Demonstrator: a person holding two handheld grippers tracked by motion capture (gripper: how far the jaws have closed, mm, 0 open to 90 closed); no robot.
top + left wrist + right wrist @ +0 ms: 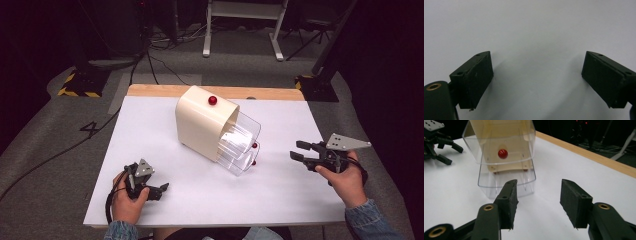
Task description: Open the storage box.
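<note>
A cream drawer cabinet (202, 121) with a red knob on top lies tilted at the middle of the white table (150, 130). Two clear plastic drawers (240, 145) with red knobs (502, 153) stick out of it toward the right. My right gripper (298, 150) hovers to the right of the drawers, a gap away, open and holding nothing; its jaws (537, 200) point at the lower drawer (506, 182). My left gripper (162, 190) rests at the table's front left, open, with bare table between its jaws (536, 80).
A wooden strip (165, 90) runs along the table's far edge. Beyond it are grey floor, cables, a stand with hazard tape (80, 82) and white furniture legs (206, 47). The other gripper (436, 142) appears at the top left of the right gripper view.
</note>
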